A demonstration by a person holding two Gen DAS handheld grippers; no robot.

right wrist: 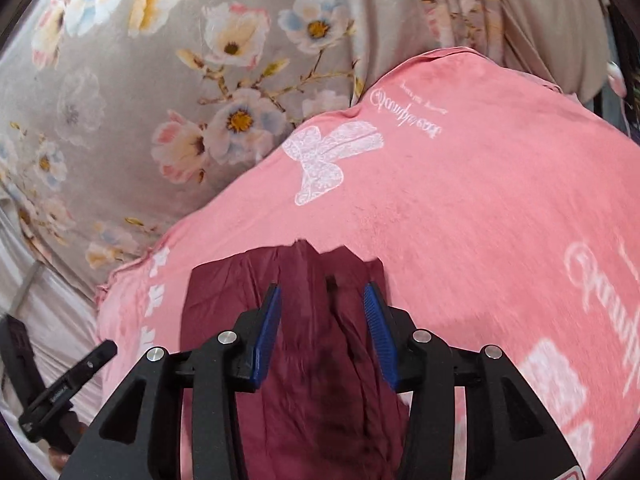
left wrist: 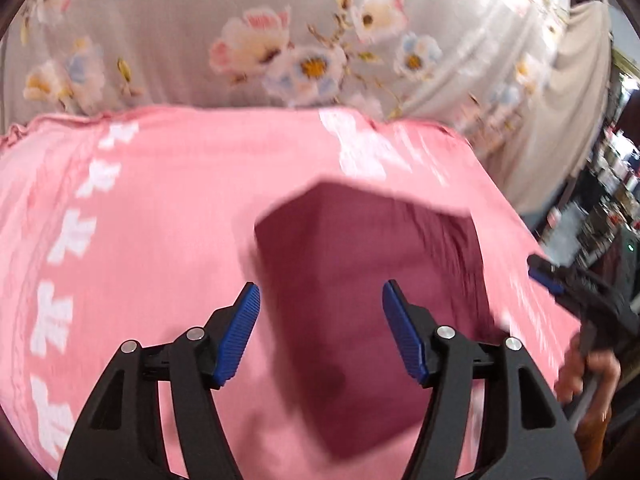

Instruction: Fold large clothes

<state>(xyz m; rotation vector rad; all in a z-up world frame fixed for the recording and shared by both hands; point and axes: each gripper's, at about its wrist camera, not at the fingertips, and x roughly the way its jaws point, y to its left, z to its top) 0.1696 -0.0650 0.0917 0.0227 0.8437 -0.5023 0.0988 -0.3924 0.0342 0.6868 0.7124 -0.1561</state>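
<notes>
A large pink cloth (left wrist: 160, 208) with white bow prints lies spread over a floral sheet; it also fills the right wrist view (right wrist: 480, 200). On it lies a dark maroon garment (left wrist: 360, 280), creased and roughly rectangular in the right wrist view (right wrist: 312, 360). My left gripper (left wrist: 320, 300) is open and empty just above the maroon garment's near part. My right gripper (right wrist: 322, 300) is open, its blue pads (right wrist: 268, 332) either side of the maroon garment, not closed on it. The right gripper also shows at the right edge of the left wrist view (left wrist: 568, 284).
A grey floral bedsheet (left wrist: 200, 40) covers the surface beyond the pink cloth; it also shows in the right wrist view (right wrist: 160, 100). The bed's right edge drops off toward cluttered shelves (left wrist: 612, 184). The left gripper's body (right wrist: 60, 392) shows at lower left.
</notes>
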